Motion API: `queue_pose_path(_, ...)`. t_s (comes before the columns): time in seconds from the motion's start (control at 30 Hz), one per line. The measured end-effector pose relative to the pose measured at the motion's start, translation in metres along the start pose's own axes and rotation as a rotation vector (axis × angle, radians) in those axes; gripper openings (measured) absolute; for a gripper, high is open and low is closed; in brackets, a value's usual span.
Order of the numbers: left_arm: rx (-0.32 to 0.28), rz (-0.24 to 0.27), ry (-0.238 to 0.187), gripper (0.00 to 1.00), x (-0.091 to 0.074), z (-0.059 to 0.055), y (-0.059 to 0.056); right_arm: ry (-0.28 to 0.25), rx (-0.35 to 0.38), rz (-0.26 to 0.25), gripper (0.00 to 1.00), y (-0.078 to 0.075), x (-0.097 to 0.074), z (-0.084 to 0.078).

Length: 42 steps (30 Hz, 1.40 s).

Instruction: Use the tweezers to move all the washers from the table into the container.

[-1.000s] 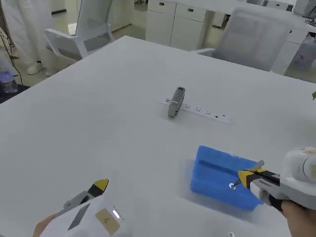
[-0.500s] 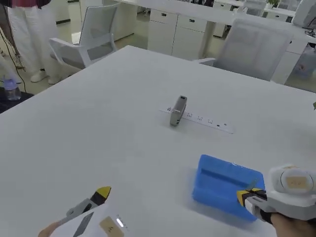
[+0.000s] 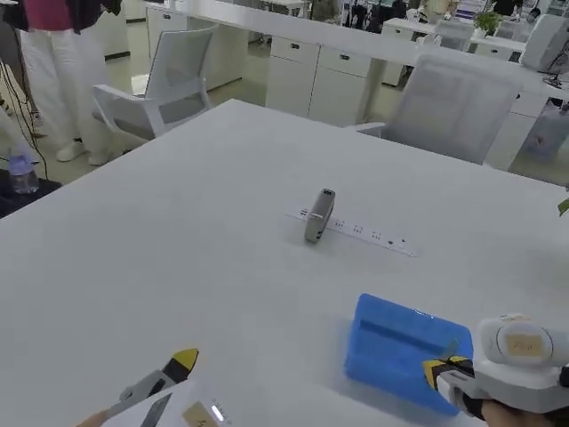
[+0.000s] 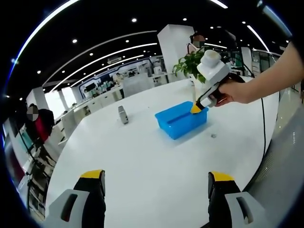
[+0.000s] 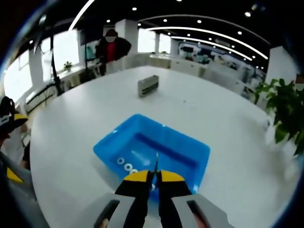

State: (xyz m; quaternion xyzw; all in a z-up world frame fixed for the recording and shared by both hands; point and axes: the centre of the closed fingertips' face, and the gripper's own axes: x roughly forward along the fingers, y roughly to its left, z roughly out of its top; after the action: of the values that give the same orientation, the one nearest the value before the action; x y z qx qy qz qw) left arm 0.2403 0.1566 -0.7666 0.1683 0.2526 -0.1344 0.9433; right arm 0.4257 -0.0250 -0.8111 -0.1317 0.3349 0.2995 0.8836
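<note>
Two yellow-tipped jaws of the right gripper (image 5: 153,179) are pressed together on slender metal tweezers (image 5: 156,164), whose tip is held over the blue plastic container (image 5: 192,154) where small round metal washers (image 5: 124,164) lie. The left gripper (image 4: 156,183) is held with its jaws spread wide and empty above the white table (image 4: 142,156).

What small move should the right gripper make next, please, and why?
Probably swing the right gripper off the blue container toward the small washer-like speck on the table beside it: the tweezers look empty, with washers already inside.

Black fingers (image 4: 95,199), yellow tips, grey bodies
</note>
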Motion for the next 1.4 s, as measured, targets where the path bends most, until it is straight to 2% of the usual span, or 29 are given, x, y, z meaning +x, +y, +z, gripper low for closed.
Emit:
queue_pose_path(0.13,0.009,0.002,0.011,0.91,0.001,-0.002,0.0,-0.054,0.014,-0.006,0.04,0.0,-0.01,0.014)
queue_pose_path(0.3,0.014,-0.003,0.0,0.91,0.0,0.001,-0.002,-0.106,0.016,-0.004,0.03,0.004,-0.023,0.029)
queue_pose_path(0.43,0.014,-0.007,-0.007,0.92,0.0,0.002,-0.003,-0.175,0.057,-0.005,0.03,0.007,-0.052,0.039)
queue_pose_path(0.63,0.002,-0.026,-0.051,0.95,-0.003,0.01,-0.007,-0.236,0.115,-0.006,0.03,0.011,-0.084,0.036)
queue_pose_path(0.77,-0.013,-0.036,-0.075,0.96,-0.004,0.014,-0.008,-0.227,0.138,-0.006,0.04,0.012,-0.094,0.019)
queue_pose_path(0.93,-0.048,-0.049,-0.119,0.99,-0.006,0.021,-0.009,-0.179,0.139,0.006,0.04,0.021,-0.096,-0.006)
queue_pose_path(1.03,-0.049,-0.049,-0.113,0.99,-0.005,0.02,-0.009,-0.144,0.15,0.027,0.04,0.026,-0.09,-0.02)
queue_pose_path(1.13,-0.058,-0.056,-0.134,0.99,-0.007,0.024,-0.01,-0.118,0.139,0.046,0.04,0.034,-0.083,-0.031)
queue_pose_path(1.3,-0.066,-0.047,-0.134,0.99,-0.006,0.024,-0.008,-0.079,0.112,0.059,0.04,0.042,-0.07,-0.044)
queue_pose_path(1.4,-0.063,-0.041,-0.117,0.99,-0.005,0.021,-0.006,-0.065,0.112,0.068,0.04,0.045,-0.065,-0.049)
